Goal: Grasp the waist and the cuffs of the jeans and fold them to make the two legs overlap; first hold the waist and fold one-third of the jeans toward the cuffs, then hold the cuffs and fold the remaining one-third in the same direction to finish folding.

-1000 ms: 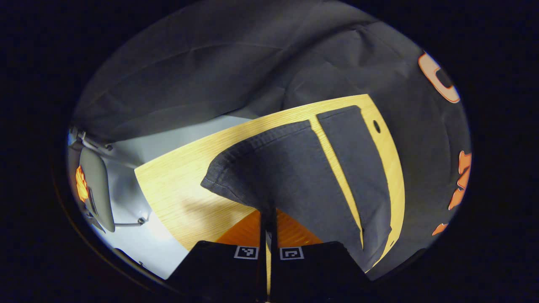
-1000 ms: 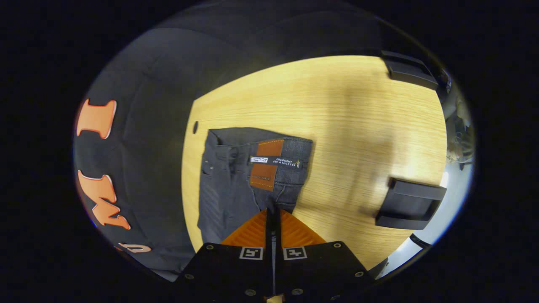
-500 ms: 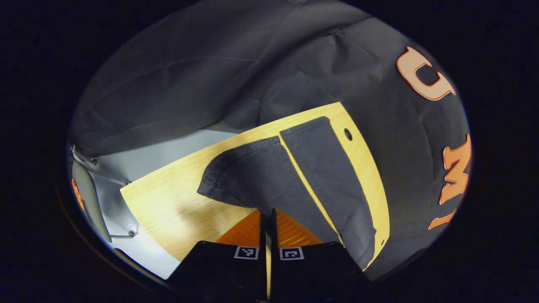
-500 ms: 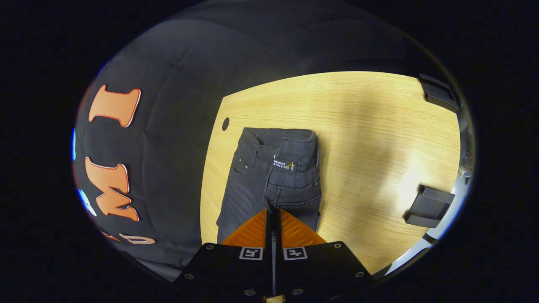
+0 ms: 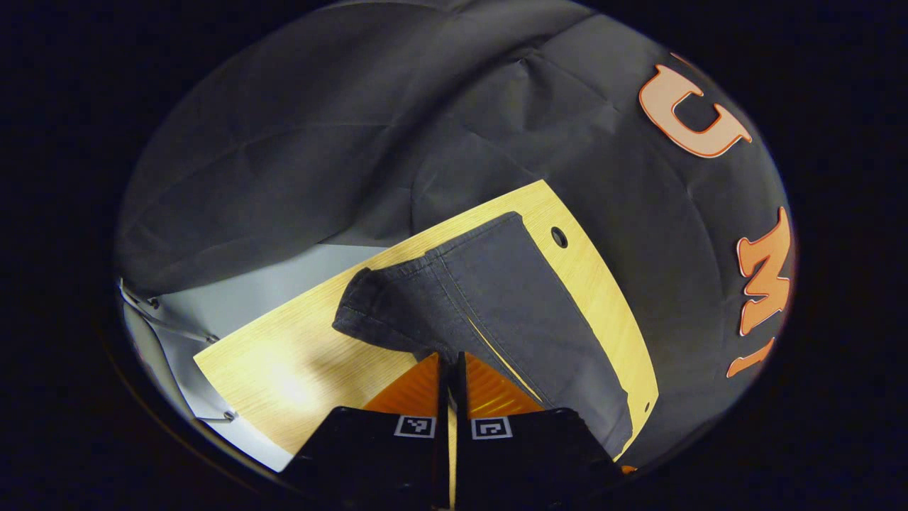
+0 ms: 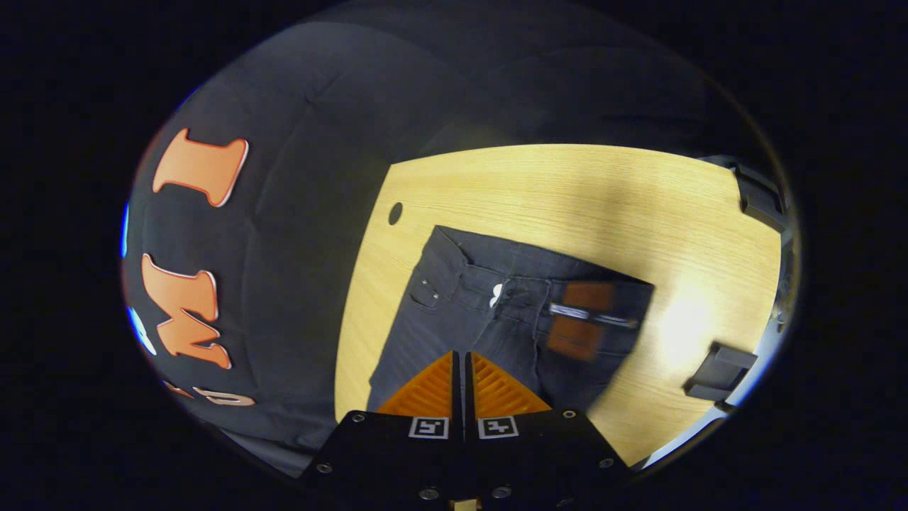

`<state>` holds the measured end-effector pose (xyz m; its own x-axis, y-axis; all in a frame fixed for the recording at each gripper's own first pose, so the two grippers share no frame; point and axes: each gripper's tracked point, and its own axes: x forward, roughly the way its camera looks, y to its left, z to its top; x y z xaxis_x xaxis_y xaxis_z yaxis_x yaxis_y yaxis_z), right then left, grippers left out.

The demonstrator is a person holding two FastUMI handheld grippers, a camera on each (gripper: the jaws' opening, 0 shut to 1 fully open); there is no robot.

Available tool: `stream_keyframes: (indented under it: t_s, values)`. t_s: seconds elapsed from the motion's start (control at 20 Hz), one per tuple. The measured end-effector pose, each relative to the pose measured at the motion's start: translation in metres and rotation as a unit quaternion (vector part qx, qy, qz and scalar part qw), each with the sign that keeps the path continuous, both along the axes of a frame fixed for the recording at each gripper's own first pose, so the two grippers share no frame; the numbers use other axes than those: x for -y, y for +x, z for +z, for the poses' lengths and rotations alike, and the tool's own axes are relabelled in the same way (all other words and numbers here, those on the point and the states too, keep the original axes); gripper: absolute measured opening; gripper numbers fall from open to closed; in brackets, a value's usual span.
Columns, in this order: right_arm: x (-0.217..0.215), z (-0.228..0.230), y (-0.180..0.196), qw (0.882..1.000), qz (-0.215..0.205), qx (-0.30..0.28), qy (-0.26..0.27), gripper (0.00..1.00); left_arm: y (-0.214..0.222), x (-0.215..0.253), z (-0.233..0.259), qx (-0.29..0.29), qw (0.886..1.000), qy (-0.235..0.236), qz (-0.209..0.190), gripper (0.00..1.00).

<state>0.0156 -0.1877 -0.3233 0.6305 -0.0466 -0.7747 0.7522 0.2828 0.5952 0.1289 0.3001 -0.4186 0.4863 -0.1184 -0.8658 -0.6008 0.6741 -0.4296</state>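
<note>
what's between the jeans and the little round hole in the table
In the left gripper view, only a narrow strip of bare wooden table separates the jeans from the hole; nothing lies on it.

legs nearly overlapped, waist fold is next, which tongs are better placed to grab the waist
Right, probably. The right tongs sit closed just below the waistband, looking straight at it, while the left tongs are busy gripping the cuff end.
</note>
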Motion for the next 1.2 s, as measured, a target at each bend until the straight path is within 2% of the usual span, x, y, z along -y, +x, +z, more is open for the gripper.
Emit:
stream_keyframes:
  t_s: [0.1, 0.25, 0.35, 0.5, 0.55, 0.6, 0.65, 0.8, 0.85, 0.9, 0.95, 1.0, 1.05, 1.1, 1.2]
  values:
    - [0.004, -0.023, -0.025, 0.998, -0.004, -0.056, -0.004, 0.01, -0.003, 0.001, -0.002, -0.006, 1.0, 0.001, 0.001, 0.04]
    - [-0.009, -0.046, -0.064, 0.992, 0.0, -0.125, 0.024, 0.02, -0.005, -0.001, -0.007, -0.017, 1.0, -0.002, 0.005, 0.04]
    - [-0.008, -0.064, -0.08, 0.987, 0.004, -0.159, 0.009, 0.39, -0.005, -0.001, -0.009, -0.023, 1.0, 0.0, 0.005, 0.04]
    - [-0.012, -0.076, -0.088, 0.981, 0.022, -0.193, 0.006, 0.87, -0.005, -0.003, -0.012, -0.028, 1.0, 0.004, 0.004, 0.04]
    - [-0.018, -0.078, -0.085, 0.981, 0.024, -0.192, 0.017, 0.91, -0.004, -0.002, -0.012, -0.027, 1.0, 0.006, 0.003, 0.04]
    - [-0.021, -0.077, -0.082, 0.981, 0.03, -0.19, 0.02, 0.91, -0.003, -0.001, -0.009, -0.027, 1.0, 0.003, 0.004, 0.04]
    - [-0.018, -0.08, -0.078, 0.982, 0.03, -0.187, 0.012, 0.99, 0.0, -0.001, -0.007, -0.025, 1.0, -0.003, 0.007, 0.04]
    - [-0.014, -0.088, -0.083, 0.974, 0.041, -0.224, 0.001, 0.97, -0.001, -0.004, -0.005, -0.025, 1.0, -0.004, 0.009, 0.04]
    - [-0.009, -0.087, -0.088, 0.973, 0.029, -0.231, 0.0, 0.77, 0.0, -0.004, -0.005, -0.025, 1.0, -0.006, 0.009, 0.04]
    - [-0.005, -0.088, -0.076, 0.978, 0.0, -0.211, 0.005, 0.57, 0.001, -0.003, -0.006, -0.024, 1.0, -0.007, 0.01, 0.04]
    - [-0.018, -0.092, -0.069, 0.982, 0.001, -0.188, 0.029, 0.36, 0.002, -0.002, -0.008, -0.025, 1.0, -0.007, 0.009, 0.04]
    - [-0.012, -0.094, -0.063, 0.986, -0.014, -0.164, 0.029, 0.16, 0.002, -0.003, -0.008, -0.027, 1.0, -0.005, 0.007, 0.04]
    - [-0.017, -0.09, -0.063, 0.987, -0.025, -0.149, 0.046, 0.16, 0.0, -0.002, -0.006, -0.029, 1.0, -0.005, 0.005, 0.04]
    - [-0.015, -0.09, -0.056, 0.988, -0.042, -0.136, 0.054, 0.11, 0.002, -0.003, -0.006, -0.026, 1.0, -0.003, 0.005, 0.04]
    - [-0.016, -0.076, -0.045, 0.993, -0.039, -0.09, 0.064, 0.07, 0.005, -0.002, -0.003, -0.022, 1.0, -0.005, 0.005, 0.04]
